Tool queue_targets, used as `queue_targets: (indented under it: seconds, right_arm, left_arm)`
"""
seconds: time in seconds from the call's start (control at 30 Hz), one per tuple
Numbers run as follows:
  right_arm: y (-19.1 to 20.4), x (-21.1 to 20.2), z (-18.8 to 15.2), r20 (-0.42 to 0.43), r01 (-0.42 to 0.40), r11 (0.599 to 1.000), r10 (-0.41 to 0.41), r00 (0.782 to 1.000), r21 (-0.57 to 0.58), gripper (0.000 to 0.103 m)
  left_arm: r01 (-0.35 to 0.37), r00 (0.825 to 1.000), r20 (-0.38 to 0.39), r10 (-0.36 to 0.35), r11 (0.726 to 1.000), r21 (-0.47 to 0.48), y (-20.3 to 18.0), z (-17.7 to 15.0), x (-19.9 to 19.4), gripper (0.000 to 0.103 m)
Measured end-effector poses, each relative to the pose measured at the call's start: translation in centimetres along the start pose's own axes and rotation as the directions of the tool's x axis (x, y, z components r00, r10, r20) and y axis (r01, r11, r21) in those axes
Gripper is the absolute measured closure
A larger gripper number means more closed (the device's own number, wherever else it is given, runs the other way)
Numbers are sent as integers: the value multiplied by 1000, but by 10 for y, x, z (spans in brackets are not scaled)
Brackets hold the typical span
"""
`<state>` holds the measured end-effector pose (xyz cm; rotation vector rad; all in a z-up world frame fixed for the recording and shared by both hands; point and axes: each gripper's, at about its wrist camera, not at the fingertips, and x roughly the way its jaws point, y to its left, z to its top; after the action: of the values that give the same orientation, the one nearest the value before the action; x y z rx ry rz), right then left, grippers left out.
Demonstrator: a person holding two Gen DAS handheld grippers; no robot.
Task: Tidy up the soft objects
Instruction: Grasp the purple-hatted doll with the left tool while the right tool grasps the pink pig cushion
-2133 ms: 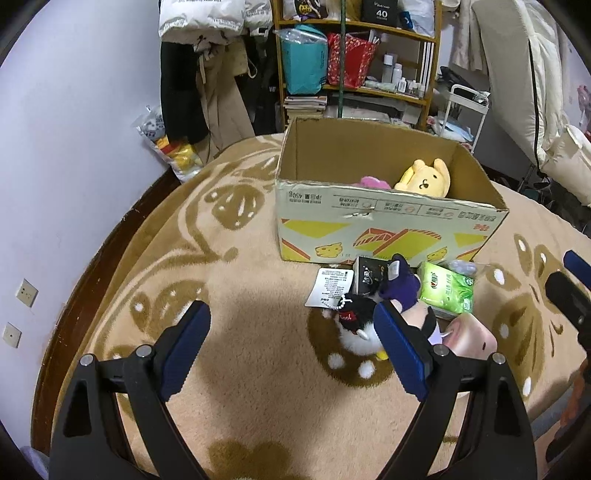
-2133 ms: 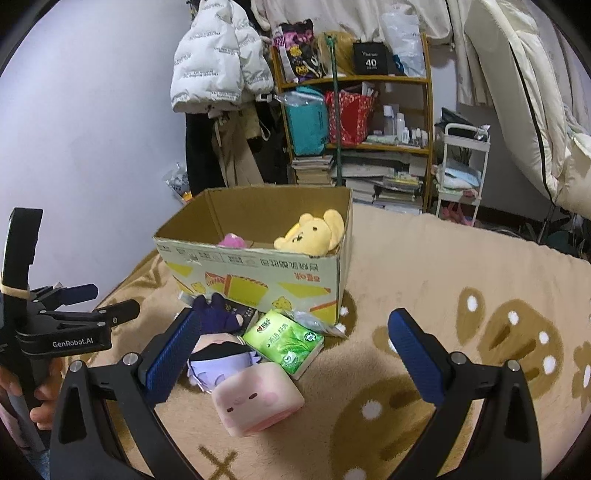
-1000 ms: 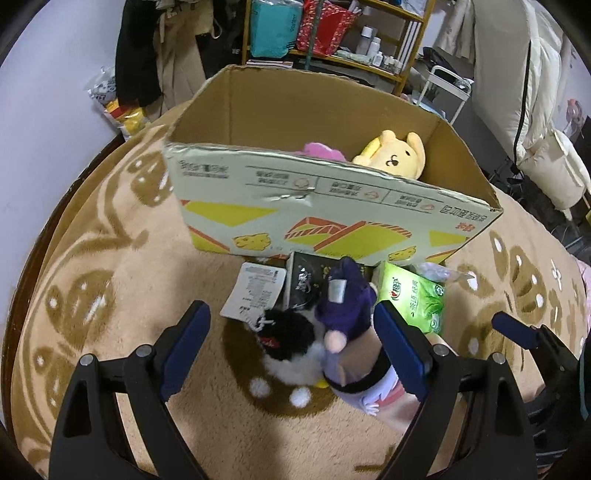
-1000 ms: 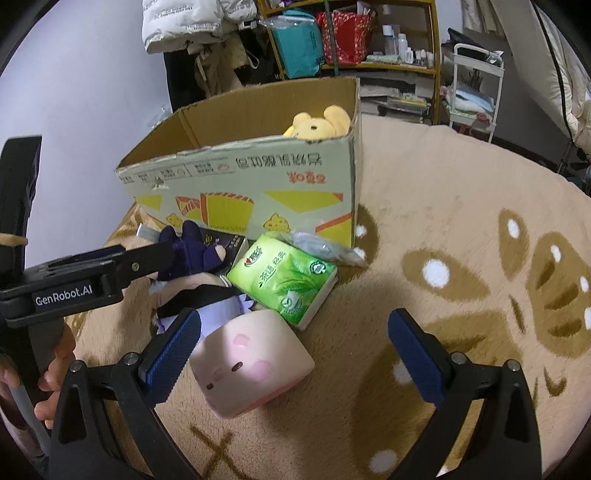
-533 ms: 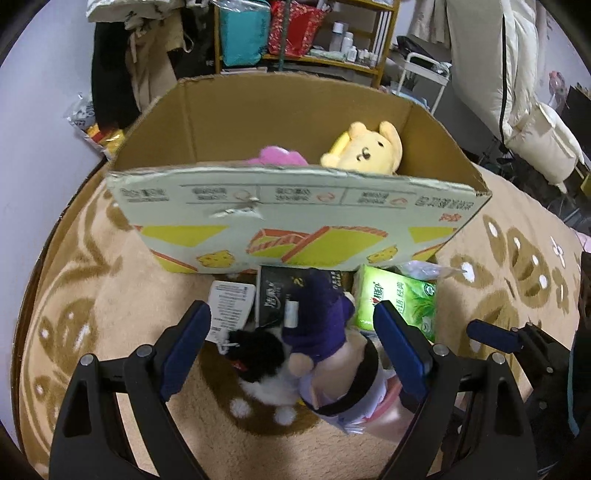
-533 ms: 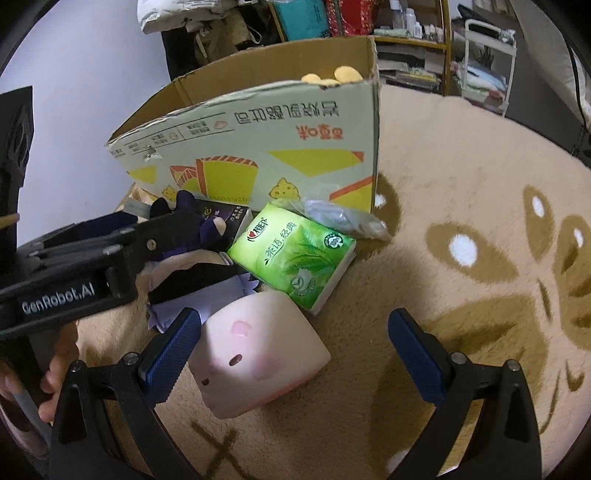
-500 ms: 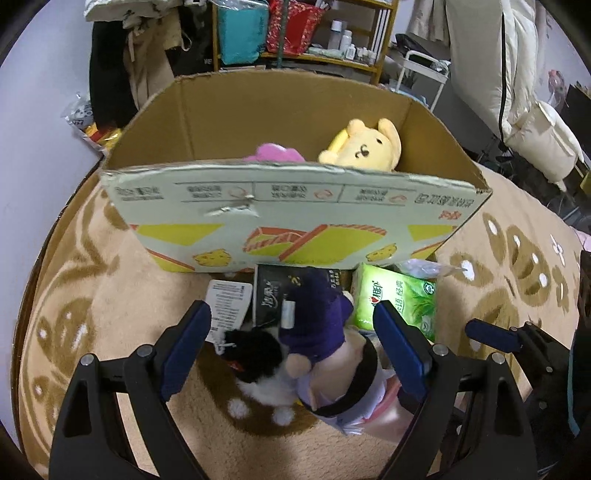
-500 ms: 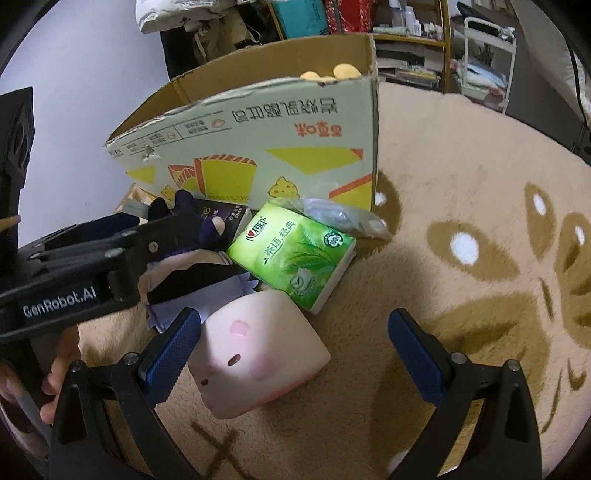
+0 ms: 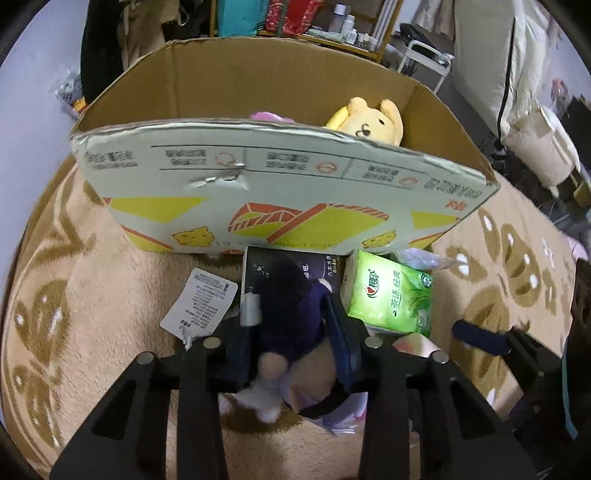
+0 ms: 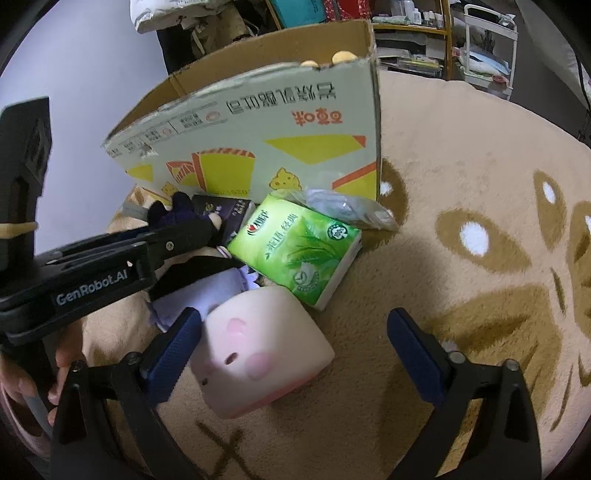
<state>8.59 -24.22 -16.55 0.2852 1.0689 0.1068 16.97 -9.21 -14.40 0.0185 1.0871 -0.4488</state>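
My left gripper (image 9: pixel 291 314) is shut on the dark purple head of a plush doll (image 9: pixel 288 317), which lies on the carpet in front of the cardboard box (image 9: pixel 280 184); the doll also shows in the right wrist view (image 10: pixel 177 218). A yellow bear plush (image 9: pixel 369 118) and a pink plush (image 9: pixel 267 117) sit inside the box. A pink pig cushion (image 10: pixel 262 350) lies just ahead of my right gripper (image 10: pixel 295 350), which is open and empty, with its left pad next to the cushion. A green tissue pack (image 10: pixel 299 247) lies beside the box.
A black tissue pack (image 9: pixel 291 266) and a white tag (image 9: pixel 201 302) lie in front of the box. A clear plastic wrapper (image 10: pixel 343 206) lies by the box corner. A shelf (image 9: pixel 314 22) and a white cart (image 10: pixel 484 48) stand beyond the beige patterned carpet (image 10: pixel 480 166).
My left gripper has moved forward and closed its fingers on the purple doll's head. My right gripper has moved closer to the pink pig cushion and stays open.
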Motion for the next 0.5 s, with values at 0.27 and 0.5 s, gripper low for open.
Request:
queue_targets:
  seconds: [0.27, 0.5]
  right_arm:
    - [10, 1, 2, -25, -44, 999, 43, 999, -12, 47]
    - [11, -5, 3, -3, -45, 999, 45, 999, -14, 55]
  left_arm:
    - [-18, 999, 26, 19, 1000, -24, 6, -3, -10, 72]
    - [-33, 998, 55, 36, 998, -53, 12, -7, -24, 72]
